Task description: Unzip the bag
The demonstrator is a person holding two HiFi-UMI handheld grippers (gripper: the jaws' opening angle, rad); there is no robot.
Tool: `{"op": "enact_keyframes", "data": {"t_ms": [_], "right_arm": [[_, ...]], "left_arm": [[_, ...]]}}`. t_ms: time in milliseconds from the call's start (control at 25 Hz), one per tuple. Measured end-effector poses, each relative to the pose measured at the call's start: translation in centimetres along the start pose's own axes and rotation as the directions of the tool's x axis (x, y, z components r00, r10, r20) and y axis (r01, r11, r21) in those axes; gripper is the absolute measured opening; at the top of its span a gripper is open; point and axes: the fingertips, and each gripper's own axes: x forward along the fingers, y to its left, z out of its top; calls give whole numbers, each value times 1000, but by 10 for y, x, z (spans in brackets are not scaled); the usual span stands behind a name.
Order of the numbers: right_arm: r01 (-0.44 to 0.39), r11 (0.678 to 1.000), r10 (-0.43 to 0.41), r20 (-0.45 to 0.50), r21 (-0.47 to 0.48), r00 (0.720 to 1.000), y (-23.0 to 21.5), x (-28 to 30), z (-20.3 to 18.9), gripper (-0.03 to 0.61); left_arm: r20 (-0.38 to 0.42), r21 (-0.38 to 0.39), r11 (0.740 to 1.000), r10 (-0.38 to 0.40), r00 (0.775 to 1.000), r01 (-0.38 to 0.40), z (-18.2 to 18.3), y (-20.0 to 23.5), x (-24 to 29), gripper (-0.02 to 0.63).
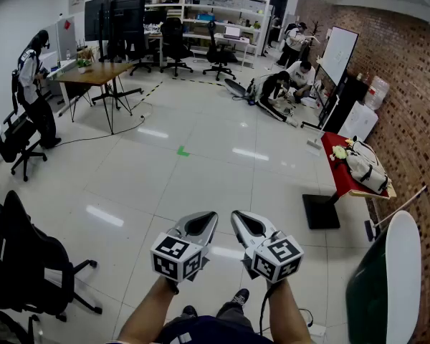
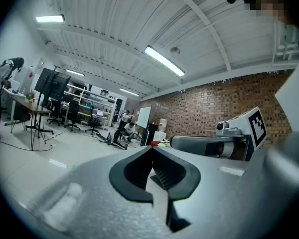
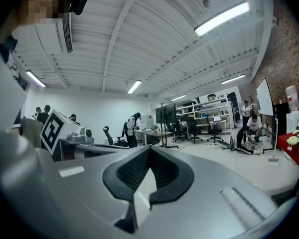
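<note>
Left gripper (image 1: pixel 206 219): you hold it low in front of you, roughly level over the floor. Its jaws are pressed together with nothing between them, as its own view (image 2: pixel 152 151) shows.
Right gripper (image 1: pixel 240 219): just beside the left one, tips angled slightly toward it but apart. Its jaws are closed too and hold nothing (image 3: pixel 149 151).
Your shoes (image 1: pixel 238 297): dark, on the tiles below the two marker cubes.
Office chair (image 1: pixel 29 264): black, on castors, close at your left.
Rounded panel (image 1: pixel 388 282): dark green with a white edge, close at your lower right. I cannot tell what it belongs to.
Floor (image 1: pixel 201 170): glossy pale tiles with a small green mark (image 1: pixel 183 150) ahead of you.
Red table (image 1: pixel 335 172): off to your right, well apart from both grippers, beside the brick wall (image 1: pixel 412 84).
Backpack (image 1: pixel 365 169): pale with dark straps, lying on the red table. Neither gripper is near it, and its zip is too small to make out.
Plush toy (image 1: pixel 339 152): yellowish, on the same table just beside the backpack.
Wooden desk (image 1: pixel 100 73): far left, with a person (image 1: pixel 32 84) standing next to it.
Whiteboard (image 1: pixel 339 52): far right, with people (image 1: pixel 287 88) sitting on the floor near it.
Shelves (image 1: pixel 208 13): along the back wall.
</note>
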Motion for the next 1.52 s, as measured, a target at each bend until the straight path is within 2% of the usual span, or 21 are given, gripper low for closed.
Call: {"op": "enact_keyframes", "data": {"t_ms": [360,600,880,960,1120,1200,1360,1520], "right_arm": [[119,991,-120,13,67,993,-64,-38,-15,6],[245,959,-246,-9,140,969,-121,-81,-38,6],[385,893,-382,-60,233,922,-188,-136,-71,6],[418,871,-413,-74,258,908,-210,-154,-85,6],[486,820,-487,-76,304,870,-262,-187,-104,6],[500,806,-505,-75,316,860,-284,-202,-108,6],[534,771,-547,-68,346,834,-331,-234,-113,6],[569,737,-586,-73,364,807,-369,-269,-111,6]], "left_arm": [[-55,3,995,-101,993,101,-13,-34,57,3],[-138,-7,976,-218,966,219,-38,-75,110,3],[-231,-11,933,-352,907,359,-69,-127,181,3],[-259,-21,914,-397,881,406,-81,-148,204,3],[-324,-24,863,-484,813,504,-104,-189,258,3],[-345,-29,847,-507,790,531,-115,-207,280,3],[-369,-48,820,-545,752,571,-127,-238,322,3],[-377,-82,809,-565,734,581,-132,-261,355,3]]}}
